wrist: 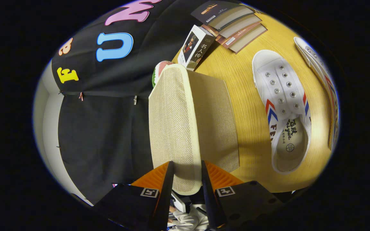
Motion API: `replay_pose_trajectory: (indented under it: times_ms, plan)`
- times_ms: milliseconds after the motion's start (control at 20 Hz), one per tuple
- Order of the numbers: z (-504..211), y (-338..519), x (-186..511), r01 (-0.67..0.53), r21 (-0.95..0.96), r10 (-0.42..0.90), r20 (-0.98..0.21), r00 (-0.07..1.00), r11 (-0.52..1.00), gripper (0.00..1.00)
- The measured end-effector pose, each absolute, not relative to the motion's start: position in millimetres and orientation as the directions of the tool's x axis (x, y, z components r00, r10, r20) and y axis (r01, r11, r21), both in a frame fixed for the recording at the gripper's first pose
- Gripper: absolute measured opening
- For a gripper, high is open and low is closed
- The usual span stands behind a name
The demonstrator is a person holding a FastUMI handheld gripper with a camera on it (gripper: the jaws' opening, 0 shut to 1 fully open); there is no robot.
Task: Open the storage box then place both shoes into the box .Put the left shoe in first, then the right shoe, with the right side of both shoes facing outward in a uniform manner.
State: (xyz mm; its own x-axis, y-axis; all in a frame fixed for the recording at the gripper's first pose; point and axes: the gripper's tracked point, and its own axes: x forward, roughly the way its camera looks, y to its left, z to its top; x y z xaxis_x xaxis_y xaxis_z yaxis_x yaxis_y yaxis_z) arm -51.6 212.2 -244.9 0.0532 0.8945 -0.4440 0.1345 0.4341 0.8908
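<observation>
While your gripper [186,179] is pinching the woven fabric lid [173,128] of the storage box [214,122] between both fingers, the cream-edged flap is standing up ahead of them. Off to the right of the fingers, a white canvas shoe [284,109] with metal eyelets is lying on the wooden table [246,106]; a second shoe [323,80] is sitting beyond it. Books [236,25] are lying far ahead.

Box lid [175,128] btwn claw [187,179] fingers; shoes [284,109] beside box, books [233,25] beyond.
</observation>
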Motion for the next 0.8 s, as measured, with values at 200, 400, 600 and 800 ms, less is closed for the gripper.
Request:
replay_pose_trajectory:
  times_ms: [200, 400, 600, 800]
  plan:
    - [-236.2, 211.3, -49.5, 0.193, 0.903, 0.916, -0.398, 0.046, 0.383, 0.19]
    - [-227.8, 215.1, -50.8, 0.186, 0.919, 0.930, -0.363, 0.063, 0.346, 0.06]
    - [-228.8, 224.1, -43.9, 0.249, 0.913, 0.931, -0.354, 0.092, 0.323, 0.06]
    - [-231.1, 238.3, -39.3, 0.350, 0.899, 0.945, -0.313, 0.090, 0.264, 0.11]
